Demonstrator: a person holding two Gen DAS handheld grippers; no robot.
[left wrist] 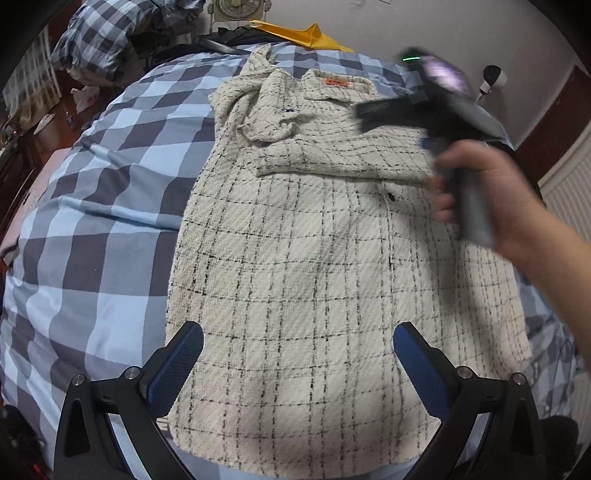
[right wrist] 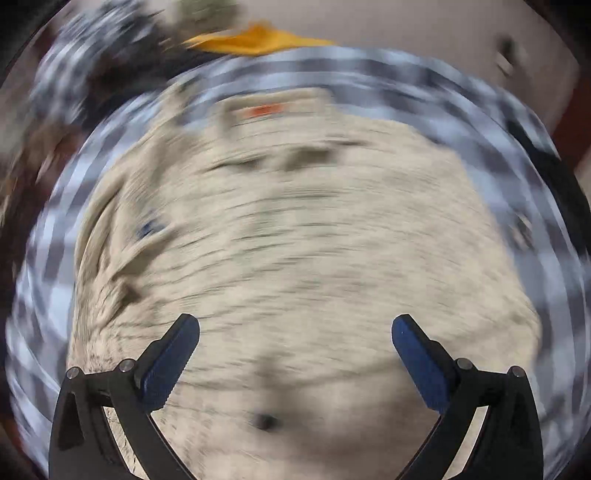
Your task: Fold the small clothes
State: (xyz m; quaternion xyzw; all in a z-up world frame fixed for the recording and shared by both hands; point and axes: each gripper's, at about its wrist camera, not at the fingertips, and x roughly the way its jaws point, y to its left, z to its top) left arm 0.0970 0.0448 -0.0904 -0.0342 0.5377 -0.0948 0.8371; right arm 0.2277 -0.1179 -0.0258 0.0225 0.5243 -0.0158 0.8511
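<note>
Cream woven cloth with a thin black check: a small shirt (left wrist: 314, 240) lies spread on a bed, on a blue, grey and white checked cover (left wrist: 99, 206). Collar end points away from the person; an orange label (left wrist: 336, 82) sits inside the collar. One sleeve (left wrist: 343, 158) is folded across the chest, and a second bunch of cloth lies crumpled near the collar on the left side. A dark button (left wrist: 391, 198) shows on the front. Left gripper (left wrist: 297, 345) hangs over the near hem, tongs spread wide, blue pads (left wrist: 184, 354) facing each other, nothing between them; whether they touch the cloth cannot be told. Right gripper (right wrist: 295, 339) also has its tongs spread wide and empty, above the lower half of the shirt. The right wrist view is heavily smeared, so fine detail is lost; only the shirt, the orange label and the checked cover are readable there. In the left wrist view a hand (left wrist: 491, 192) grips the dark handle of the right gripper over the shirt's right side, near the folded sleeve; that tool is blurred as well. Beyond the bed: a yellow cloth (left wrist: 306, 35), a heap of checked bedding (left wrist: 107, 37), a pale wall.
</note>
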